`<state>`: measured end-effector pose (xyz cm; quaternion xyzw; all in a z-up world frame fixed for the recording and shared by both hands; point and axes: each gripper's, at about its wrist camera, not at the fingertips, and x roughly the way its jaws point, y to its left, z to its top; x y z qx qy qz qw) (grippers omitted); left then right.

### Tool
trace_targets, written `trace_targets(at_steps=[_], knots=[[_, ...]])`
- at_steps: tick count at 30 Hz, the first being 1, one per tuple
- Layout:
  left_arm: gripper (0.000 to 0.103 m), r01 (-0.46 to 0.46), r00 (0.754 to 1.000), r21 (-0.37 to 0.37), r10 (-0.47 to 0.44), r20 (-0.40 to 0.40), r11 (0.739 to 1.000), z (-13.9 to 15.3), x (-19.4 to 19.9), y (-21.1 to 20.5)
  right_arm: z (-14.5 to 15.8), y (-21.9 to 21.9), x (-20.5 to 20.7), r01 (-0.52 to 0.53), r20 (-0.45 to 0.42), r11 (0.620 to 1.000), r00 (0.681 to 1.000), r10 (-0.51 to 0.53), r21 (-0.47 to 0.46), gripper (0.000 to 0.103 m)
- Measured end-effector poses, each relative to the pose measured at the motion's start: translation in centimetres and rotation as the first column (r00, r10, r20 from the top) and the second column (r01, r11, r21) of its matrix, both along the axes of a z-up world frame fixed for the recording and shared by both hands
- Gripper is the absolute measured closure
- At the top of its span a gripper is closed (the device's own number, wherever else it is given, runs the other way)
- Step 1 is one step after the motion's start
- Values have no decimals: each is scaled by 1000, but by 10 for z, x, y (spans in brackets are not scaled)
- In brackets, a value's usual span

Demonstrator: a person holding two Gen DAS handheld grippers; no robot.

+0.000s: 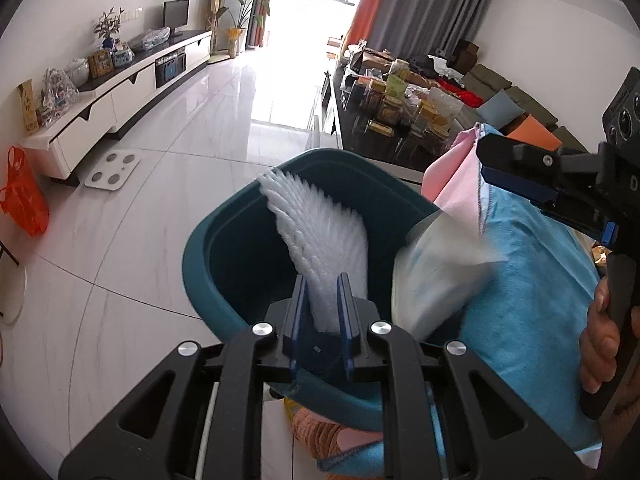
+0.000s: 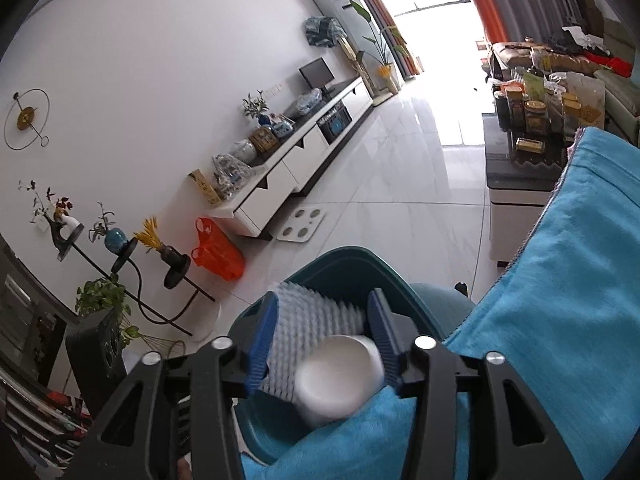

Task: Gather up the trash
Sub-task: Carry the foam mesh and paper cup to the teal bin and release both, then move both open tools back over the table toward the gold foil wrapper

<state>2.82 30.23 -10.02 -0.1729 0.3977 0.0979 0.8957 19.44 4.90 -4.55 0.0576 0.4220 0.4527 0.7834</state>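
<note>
A teal bin stands on the floor beside a blue cloth. My left gripper is shut on a white foam net sleeve held over the bin's mouth. A white paper cup, motion-blurred, is in the air over the bin's right rim. In the right wrist view my right gripper is open above the bin; the cup is blurred between and below its fingers, apart from the pads, with the foam sleeve behind it. The right gripper also shows in the left wrist view.
A pink cloth lies under the blue one. A cluttered dark table stands behind the bin. A white TV cabinet, a scale and an orange bag are on the left. Plant stands line the wall.
</note>
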Motion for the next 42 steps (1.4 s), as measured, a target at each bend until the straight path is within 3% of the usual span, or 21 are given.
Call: trace_targets(at_steps=[4, 9, 12, 18, 21, 25, 33, 42], knots=[[68, -6, 1000, -17, 6, -7, 1000, -9, 6, 1, -2, 0, 2, 6, -8, 1000, 1000, -6, 0, 51], [66, -14, 1000, 1, 14, 21, 1000, -2, 3, -7, 7, -19, -7, 10, -3, 1000, 1000, -10, 16, 47], [57, 1, 996, 44, -5, 85, 999, 16, -6, -19, 17, -36, -16, 7, 24, 999, 1000, -8, 32, 42], [47, 150, 964, 93, -167, 206, 984, 57, -23, -74, 50, -91, -45, 15, 131, 998, 991, -22, 54, 36], [44, 265, 929, 100, -281, 240, 959, 69, -26, -109, 65, -132, -61, 56, 192, 996, 979, -68, 71, 35], [43, 426, 865, 91, -435, 251, 900, 73, -26, -163, 74, -177, -73, 118, 242, 991, 962, -131, 68, 34], [40, 612, 759, 76, -612, 221, 787, 62, -11, -244, 66, -268, -100, 299, 266, 953, 916, -299, 40, 34], [37, 689, 715, 3, -680, 163, 725, 40, 8, -289, 45, -345, -126, 473, 262, 881, 849, -460, 14, 34]])
